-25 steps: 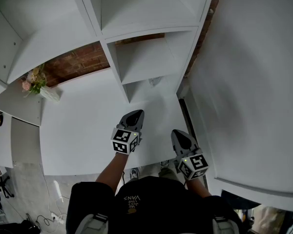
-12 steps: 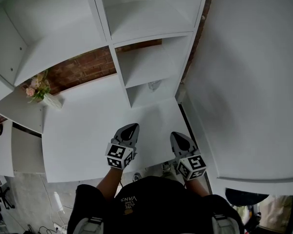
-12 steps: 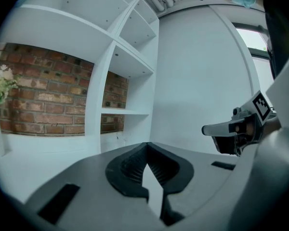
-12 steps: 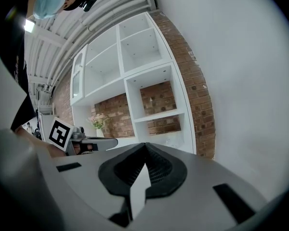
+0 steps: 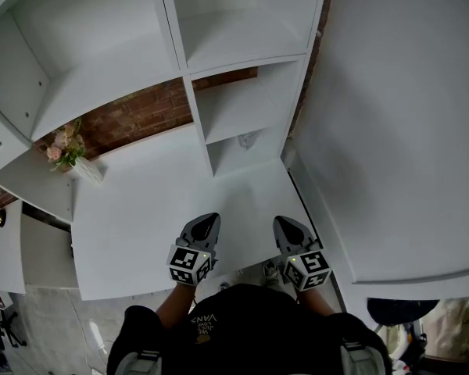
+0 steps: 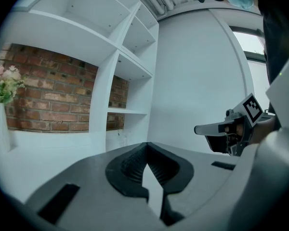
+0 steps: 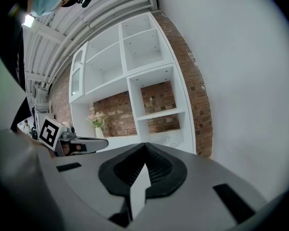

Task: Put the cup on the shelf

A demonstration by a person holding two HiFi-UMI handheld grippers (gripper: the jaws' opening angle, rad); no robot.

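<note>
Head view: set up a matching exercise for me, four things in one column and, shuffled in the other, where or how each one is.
Things:
1. vase of flowers
2. clear cup
3. left gripper
4. brick wall

Places or states:
A. behind the open shelves
B. shut and empty, near the front edge of the counter
C. in the lowest right-hand shelf compartment
D. at the counter's left end

Pairs: 1-D, 2-C, 3-B, 4-A
</note>
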